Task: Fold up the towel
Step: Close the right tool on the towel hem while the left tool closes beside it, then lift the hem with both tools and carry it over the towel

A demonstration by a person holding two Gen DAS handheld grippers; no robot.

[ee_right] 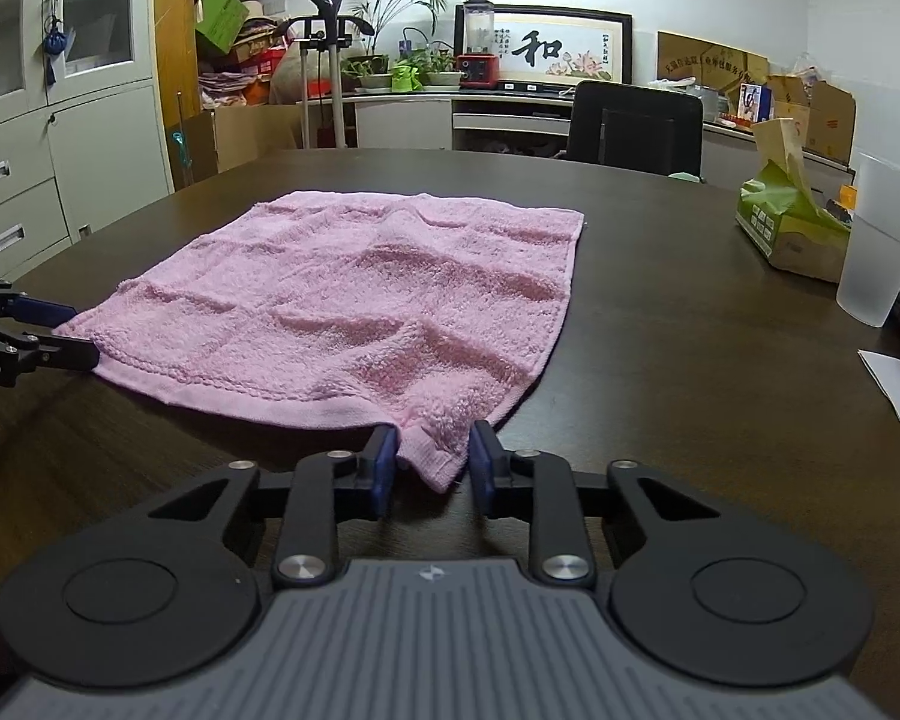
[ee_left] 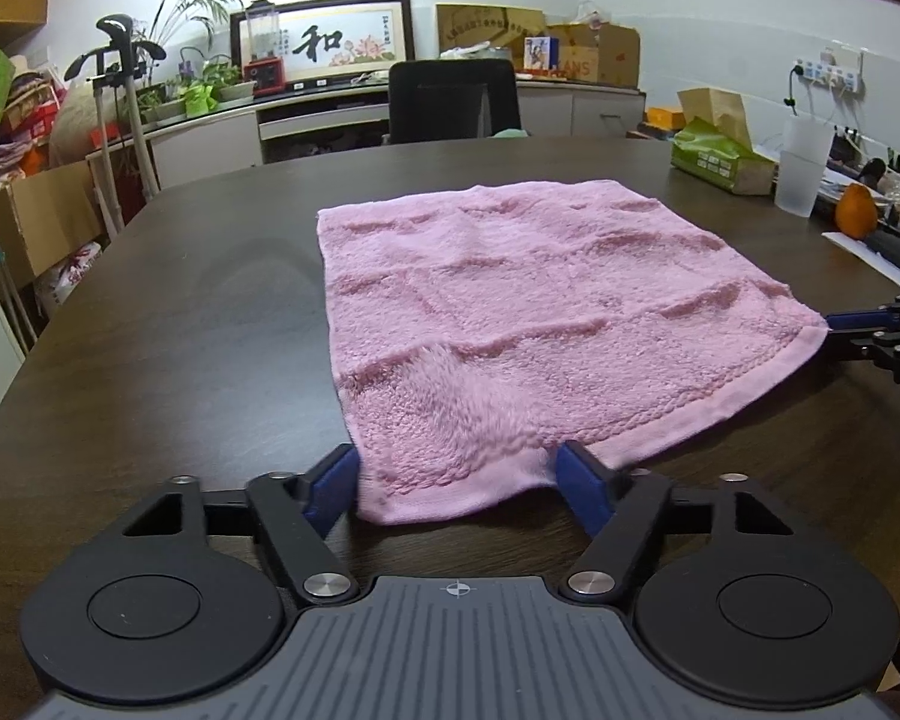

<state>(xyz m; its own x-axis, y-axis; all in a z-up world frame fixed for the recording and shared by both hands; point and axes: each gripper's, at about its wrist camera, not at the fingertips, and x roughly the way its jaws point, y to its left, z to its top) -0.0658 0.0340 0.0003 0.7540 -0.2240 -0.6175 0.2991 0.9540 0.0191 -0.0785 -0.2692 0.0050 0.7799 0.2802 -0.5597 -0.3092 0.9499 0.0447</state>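
**A:** So how will the pink towel (ee_left: 546, 324) handle?

**B:** Soft, light and limp, I judge. Its terry pile is thick and rippled, so it should sag from wherever it is lifted and drag on the dark table (ee_left: 180, 312) rather than slide cleanly. The flat hemmed band along the near edge looks like the firmest place to pinch, at the 2 near corners.

**A:** Where does it lie relative to the claws?

**B:** Spread flat on the table, stretching away from both. The left gripper (ee_left: 457, 483) stands about half wide, with the near left corner bunched between its blue pads (ee_left: 576, 489); I cannot tell whether they press yet. The right gripper (ee_right: 432, 459) is narrower, its pads (ee_right: 384, 462) flanking the near right corner, which pokes down between them with a small gap on either side.

**A:** Any risk?

**B:** A shallow bite could let the hem slip free.
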